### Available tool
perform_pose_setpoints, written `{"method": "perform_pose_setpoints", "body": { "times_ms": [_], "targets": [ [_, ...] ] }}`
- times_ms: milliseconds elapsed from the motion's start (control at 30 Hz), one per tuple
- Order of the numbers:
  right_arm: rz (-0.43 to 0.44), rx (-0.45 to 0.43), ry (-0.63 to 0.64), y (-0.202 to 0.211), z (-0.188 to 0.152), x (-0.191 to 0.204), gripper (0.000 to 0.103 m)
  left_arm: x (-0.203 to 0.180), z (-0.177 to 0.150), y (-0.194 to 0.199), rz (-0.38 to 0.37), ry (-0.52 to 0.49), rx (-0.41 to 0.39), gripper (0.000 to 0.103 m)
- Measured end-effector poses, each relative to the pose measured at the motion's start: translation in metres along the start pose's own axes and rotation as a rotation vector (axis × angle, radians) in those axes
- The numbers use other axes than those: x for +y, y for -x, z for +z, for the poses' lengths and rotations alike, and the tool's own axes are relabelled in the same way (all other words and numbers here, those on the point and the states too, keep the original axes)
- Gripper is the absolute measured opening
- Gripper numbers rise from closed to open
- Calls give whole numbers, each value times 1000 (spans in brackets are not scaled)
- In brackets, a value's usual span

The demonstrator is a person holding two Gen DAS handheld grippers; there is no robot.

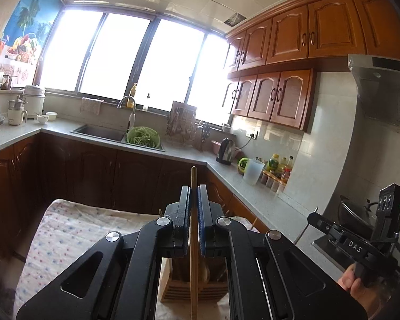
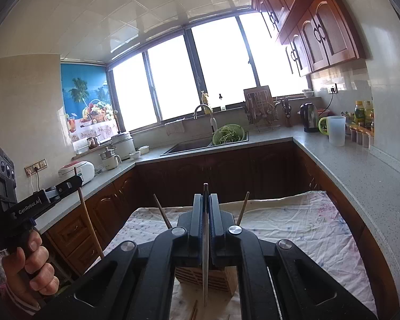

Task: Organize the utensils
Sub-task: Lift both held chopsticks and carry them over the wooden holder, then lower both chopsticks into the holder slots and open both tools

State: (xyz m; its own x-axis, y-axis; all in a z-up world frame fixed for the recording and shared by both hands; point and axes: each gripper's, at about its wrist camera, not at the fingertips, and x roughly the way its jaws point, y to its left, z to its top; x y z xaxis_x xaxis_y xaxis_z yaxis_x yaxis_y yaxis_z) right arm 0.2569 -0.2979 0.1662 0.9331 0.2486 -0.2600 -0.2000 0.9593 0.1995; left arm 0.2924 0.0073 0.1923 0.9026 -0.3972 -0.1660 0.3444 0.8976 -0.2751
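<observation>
My left gripper [image 1: 194, 188] is shut on a wooden chopstick [image 1: 193, 229] that stands upright between its pads, tip above the fingers. Beneath it a wooden utensil holder [image 1: 170, 288] sits on the cloth-covered table [image 1: 66, 229]. My right gripper [image 2: 206, 196] is shut on a thin metal chopstick-like utensil [image 2: 205, 266], also upright, above the same holder [image 2: 189, 276]. Two wooden chopsticks [image 2: 162, 214] [image 2: 242, 208] lean out of the holder. Each view shows the other gripper in a person's hand: the right gripper [image 1: 314, 215] at right, the left gripper [image 2: 77, 180] at left.
L-shaped grey counters [image 2: 346, 165] wrap around the table. A sink [image 1: 98, 132] holds a green colander [image 1: 143, 136]. A kettle [image 1: 225, 151], a clear jug [image 1: 253, 172] and bottles line the right counter. A wok [image 1: 354, 213] sits under the hood. Loose chopsticks [image 2: 194, 312] lie on the cloth.
</observation>
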Motion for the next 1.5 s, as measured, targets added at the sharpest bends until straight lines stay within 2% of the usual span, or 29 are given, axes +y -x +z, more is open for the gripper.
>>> {"method": "perform_pose_setpoints", "body": {
  "times_ms": [233,400,533,667,933,1500],
  "targets": [
    [-26,-78,34,-30,22,-1,4,9,18,-47,45,22,-82,4],
    [-39,-84,40,-52,18,-6,4,18,6,-81,76,42,-96,4],
    [-45,-79,26,-66,0,-12,4,25,-25,-101,101,67,-73,4],
    [-49,-70,5,-77,-25,-19,4,32,-56,-109,96,74,-36,4],
    [-57,4,-47,-92,-60,-34,4,37,-91,-113,105,56,49,5],
    [-65,54,-90,-99,-57,-47,5,35,-90,-116,107,43,105,6]
  ]
}}
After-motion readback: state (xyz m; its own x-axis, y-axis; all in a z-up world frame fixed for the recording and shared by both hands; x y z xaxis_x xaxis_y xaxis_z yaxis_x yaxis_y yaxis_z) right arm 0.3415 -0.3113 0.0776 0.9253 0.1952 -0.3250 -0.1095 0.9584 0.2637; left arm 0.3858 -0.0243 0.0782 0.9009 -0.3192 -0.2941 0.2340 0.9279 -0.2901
